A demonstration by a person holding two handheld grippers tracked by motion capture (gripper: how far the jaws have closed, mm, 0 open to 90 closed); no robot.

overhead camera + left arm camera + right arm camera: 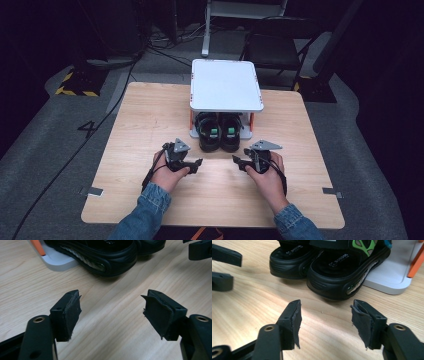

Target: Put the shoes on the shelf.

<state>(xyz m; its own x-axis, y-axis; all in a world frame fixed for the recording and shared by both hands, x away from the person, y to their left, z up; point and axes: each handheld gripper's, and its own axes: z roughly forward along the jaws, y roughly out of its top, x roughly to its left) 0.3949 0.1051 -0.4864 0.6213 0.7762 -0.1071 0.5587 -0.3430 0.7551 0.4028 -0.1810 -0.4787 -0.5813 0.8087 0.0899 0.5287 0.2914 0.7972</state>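
Left gripper (198,163) and right gripper (236,161) both wide and empty, tips facing each other, black sandals (219,132) just beyond, wooden table (135,130) beneath.

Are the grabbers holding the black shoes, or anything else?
No, nothing is held. The left gripper and the right gripper both stand open over bare table, short of the sandals on the rack's bottom shelf.

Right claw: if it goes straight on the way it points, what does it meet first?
Probably the heel of the nearer black sandal, the one by the white rack's base. The right claw stands open with nothing between its pads, bare tabletop ahead. Depth is hard to judge.
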